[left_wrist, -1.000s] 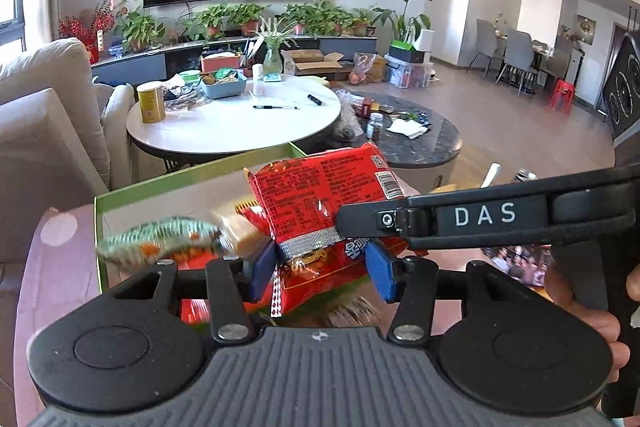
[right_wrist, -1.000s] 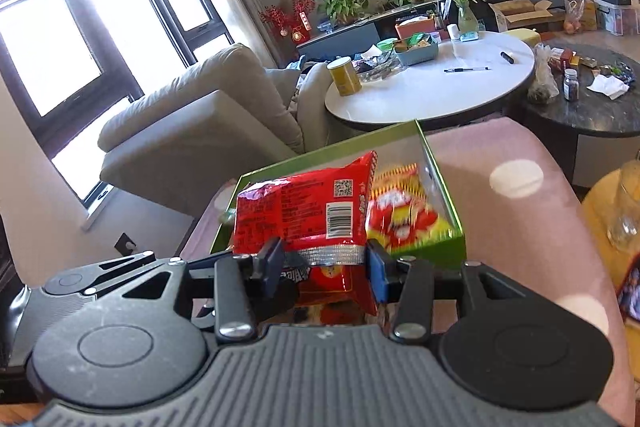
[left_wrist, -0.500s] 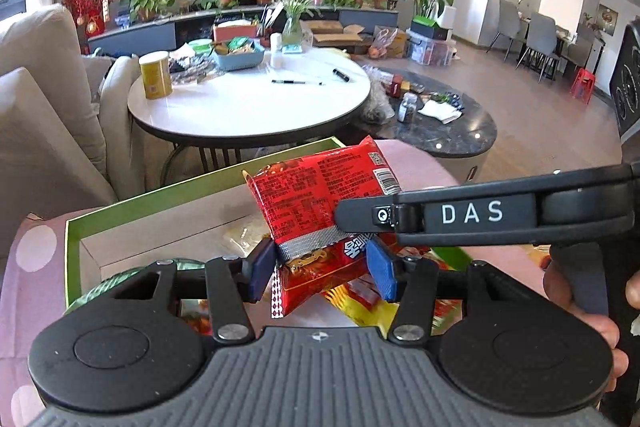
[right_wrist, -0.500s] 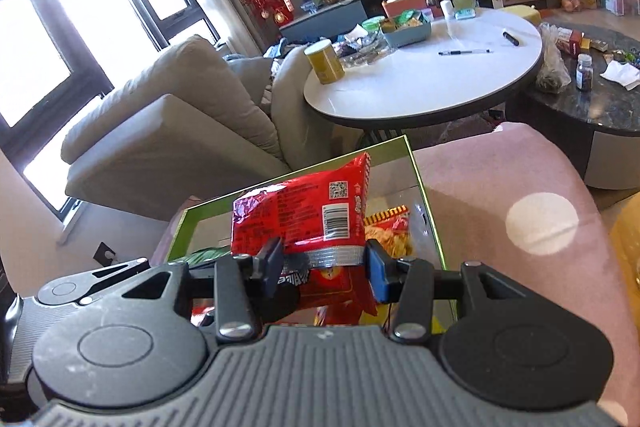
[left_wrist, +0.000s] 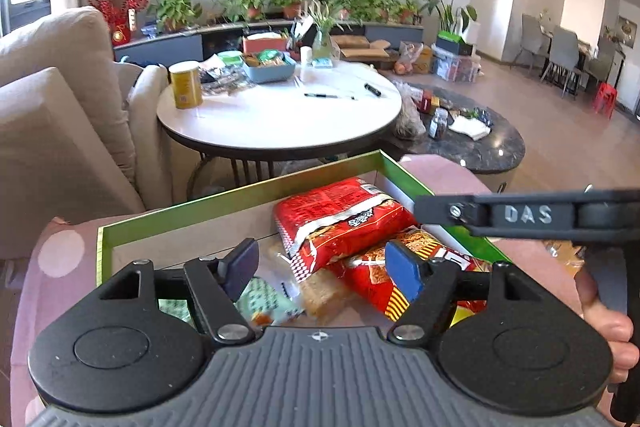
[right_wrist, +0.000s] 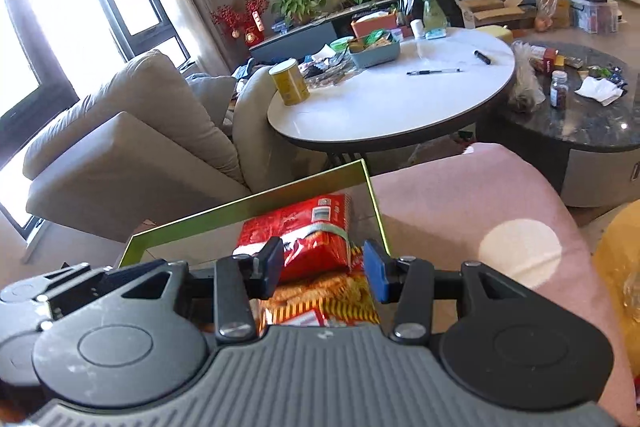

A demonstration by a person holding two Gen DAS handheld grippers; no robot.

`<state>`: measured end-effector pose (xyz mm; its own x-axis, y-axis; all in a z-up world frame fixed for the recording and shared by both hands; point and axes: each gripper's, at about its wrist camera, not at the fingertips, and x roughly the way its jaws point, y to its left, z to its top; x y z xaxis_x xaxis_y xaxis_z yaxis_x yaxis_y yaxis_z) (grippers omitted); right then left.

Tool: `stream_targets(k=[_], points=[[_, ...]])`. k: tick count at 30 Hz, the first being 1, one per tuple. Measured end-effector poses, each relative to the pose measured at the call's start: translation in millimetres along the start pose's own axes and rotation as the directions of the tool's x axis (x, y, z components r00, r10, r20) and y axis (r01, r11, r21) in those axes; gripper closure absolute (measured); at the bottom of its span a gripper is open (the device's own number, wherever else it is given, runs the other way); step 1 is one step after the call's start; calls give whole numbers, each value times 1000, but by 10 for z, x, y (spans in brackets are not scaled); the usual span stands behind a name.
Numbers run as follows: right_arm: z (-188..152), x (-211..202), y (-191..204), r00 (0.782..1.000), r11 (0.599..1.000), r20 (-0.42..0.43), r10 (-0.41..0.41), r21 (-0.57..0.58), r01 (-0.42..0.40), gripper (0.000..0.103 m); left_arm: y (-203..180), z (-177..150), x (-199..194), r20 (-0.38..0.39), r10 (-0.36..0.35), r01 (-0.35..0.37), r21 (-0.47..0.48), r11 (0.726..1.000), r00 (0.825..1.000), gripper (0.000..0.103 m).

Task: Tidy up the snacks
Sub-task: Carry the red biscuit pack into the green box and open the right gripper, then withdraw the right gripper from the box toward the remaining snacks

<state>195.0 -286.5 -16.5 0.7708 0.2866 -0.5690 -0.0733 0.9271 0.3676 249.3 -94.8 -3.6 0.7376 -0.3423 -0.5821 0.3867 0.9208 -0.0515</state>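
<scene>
My left fingers point(left_wrist: 242, 267) are spreading apart, and the red snack packet point(left_wrist: 340, 223) they pinched a second ago now lies free inside the green-rimmed box point(left_wrist: 240, 191), leaning on a second red-and-yellow packet point(left_wrist: 404, 275). Nothing presses on my left gripper's point(left_wrist: 320, 269) pads; a pale green packet point(left_wrist: 264, 301) and a brown biscuit pack point(left_wrist: 320, 293) show in the gap below them. A second ago the packet stood upright between those pads, above the box; now it has dropped flat, toward the box's right wall.

My right gripper point(right_wrist: 326, 269) is unchanged in width. The same red packet point(right_wrist: 304, 239) sits between its pads, but I cannot tell whether they press on it or only frame it, since it appears to rest on the orange packets point(right_wrist: 320, 295) beneath.

Both views have sunk closer to the box, which sits on a pink dotted cloth point(right_wrist: 480, 211). My right hand point(left_wrist: 612, 331) shows at the edge, around its handle.
</scene>
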Motion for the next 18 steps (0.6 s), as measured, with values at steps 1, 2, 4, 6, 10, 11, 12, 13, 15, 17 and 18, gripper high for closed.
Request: stream_targets(k=[1, 2, 4, 6, 10, 11, 12, 13, 15, 17, 18], points=[[-27, -57, 17, 1000, 1000, 8, 1, -6, -1, 52, 19, -16, -62, 15, 1, -1, -4, 1000, 1000, 32], [-47, -105, 36, 1000, 1000, 15, 3, -13, -3, 51, 31, -37, -136, 31, 3, -3, -6, 1000, 1000, 29], [-109, -261, 86, 999, 999, 36, 8, -38, -7, 48, 56, -107, -303, 61, 7, -7, -13, 1000, 998, 27], [-123, -317, 144, 998, 998, 62, 9, -67, -5, 40, 81, -167, -425, 75, 13, -11, -25, 1000, 997, 22], [-282, -544, 228, 995, 993, 95, 28, -121, -16, 37, 120, -351, -650, 88, 46, -42, -39, 998, 995, 21], [-324, -583, 246, 994, 991, 99, 40, -133, -26, 37, 122, -411, -706, 91, 60, -57, -40, 998, 994, 21], [-379, -636, 275, 993, 989, 107, 53, -146, -37, 37, 135, -453, -750, 93, 70, -66, -41, 997, 993, 20], [-428, -678, 304, 991, 986, 119, 65, -163, -45, 37, 140, -501, -796, 96, 77, -73, -43, 996, 992, 20], [-511, -748, 379, 985, 978, 151, 83, -205, -51, 37, 150, -593, -892, 97, 82, -78, -48, 996, 992, 20], [-603, -828, 466, 978, 968, 188, 95, -248, -46, 37, 142, -678, -992, 100, 80, -76, -45, 996, 992, 19], [-644, -872, 496, 973, 964, 207, 97, -261, -41, 36, 140, -712, -1030, 102, 81, -77, -42, 996, 991, 19]])
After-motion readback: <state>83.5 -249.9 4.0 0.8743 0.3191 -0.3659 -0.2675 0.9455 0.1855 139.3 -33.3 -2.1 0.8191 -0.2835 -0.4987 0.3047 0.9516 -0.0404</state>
